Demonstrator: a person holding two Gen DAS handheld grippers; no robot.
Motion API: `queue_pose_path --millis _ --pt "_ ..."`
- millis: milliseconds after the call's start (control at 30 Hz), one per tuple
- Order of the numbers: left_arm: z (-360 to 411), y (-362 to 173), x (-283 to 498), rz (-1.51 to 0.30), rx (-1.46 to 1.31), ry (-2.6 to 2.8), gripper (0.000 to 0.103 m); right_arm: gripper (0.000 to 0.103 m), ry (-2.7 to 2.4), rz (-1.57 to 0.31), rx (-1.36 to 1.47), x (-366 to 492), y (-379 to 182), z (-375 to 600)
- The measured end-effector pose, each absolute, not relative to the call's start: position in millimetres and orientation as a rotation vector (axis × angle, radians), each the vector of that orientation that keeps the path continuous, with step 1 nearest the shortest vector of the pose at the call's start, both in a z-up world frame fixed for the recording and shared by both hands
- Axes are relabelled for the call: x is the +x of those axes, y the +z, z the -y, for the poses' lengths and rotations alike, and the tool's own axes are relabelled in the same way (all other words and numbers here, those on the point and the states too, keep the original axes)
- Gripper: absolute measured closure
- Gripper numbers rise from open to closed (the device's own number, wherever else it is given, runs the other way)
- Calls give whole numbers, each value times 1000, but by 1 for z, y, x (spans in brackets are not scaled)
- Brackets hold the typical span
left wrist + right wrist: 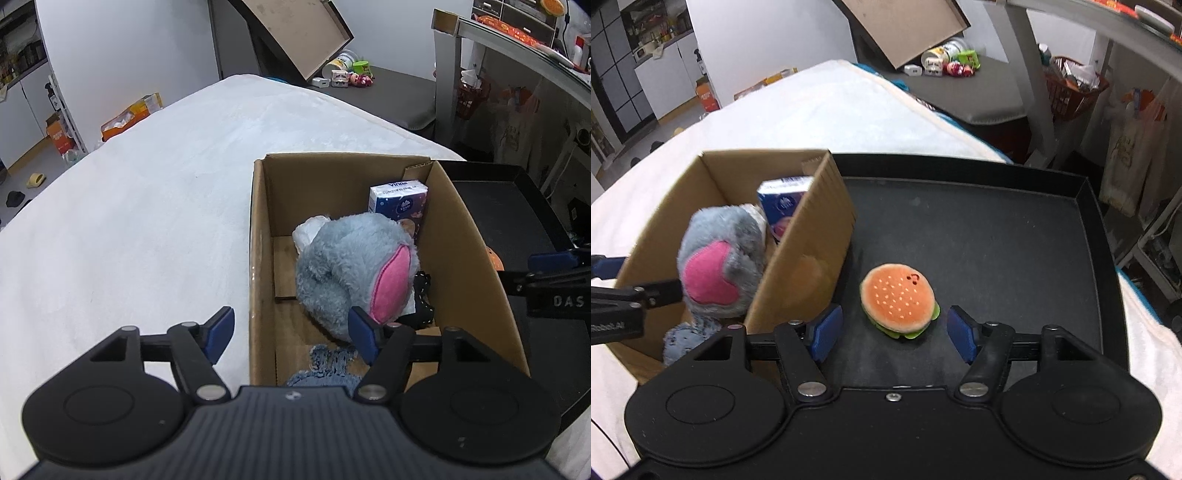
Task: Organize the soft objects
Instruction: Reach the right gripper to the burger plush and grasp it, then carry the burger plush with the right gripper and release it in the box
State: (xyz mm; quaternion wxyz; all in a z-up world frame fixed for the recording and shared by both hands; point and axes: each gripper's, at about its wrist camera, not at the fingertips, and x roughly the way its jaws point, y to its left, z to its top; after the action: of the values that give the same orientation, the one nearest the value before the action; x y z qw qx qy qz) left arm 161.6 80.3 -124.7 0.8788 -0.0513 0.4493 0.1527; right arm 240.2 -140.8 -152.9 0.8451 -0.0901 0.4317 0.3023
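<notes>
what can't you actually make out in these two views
- Box floor under the grey plush, left wrist view: the plush covers it.
- Tissue pack, right wrist view: lower part behind the cardboard box wall.
- Plush burger underside: hidden against the black tray.

A fluffy grey plush toy [351,273] with a pink ear is lying inside an open cardboard box [465,236], leaning against a blue tissue pack [399,201]. A small plush hamburger [899,299] is sitting flat on a black tray [997,229] just beside the box.
</notes>
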Motion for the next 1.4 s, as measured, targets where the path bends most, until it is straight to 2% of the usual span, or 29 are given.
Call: queue_pose_path --millis 533,567,667,800,1400 --pt "-76 -135 176 -967 -83 330 33 39 648 -953 -176 261 -180 135" --pt "-76 -135 176 -968 -81 328 33 41 647 -953 -173 261 -181 136" --pt "-74 -135 177 -969 -76 325 32 59 632 -967 -181 260 -183 138" --pt "-73 -134 177 -972 -71 325 32 65 621 -967 -173 258 -180 143" --pt "-67 -116 161 -935 -78 295 32 65 586 -889 -166 244 -138 157"
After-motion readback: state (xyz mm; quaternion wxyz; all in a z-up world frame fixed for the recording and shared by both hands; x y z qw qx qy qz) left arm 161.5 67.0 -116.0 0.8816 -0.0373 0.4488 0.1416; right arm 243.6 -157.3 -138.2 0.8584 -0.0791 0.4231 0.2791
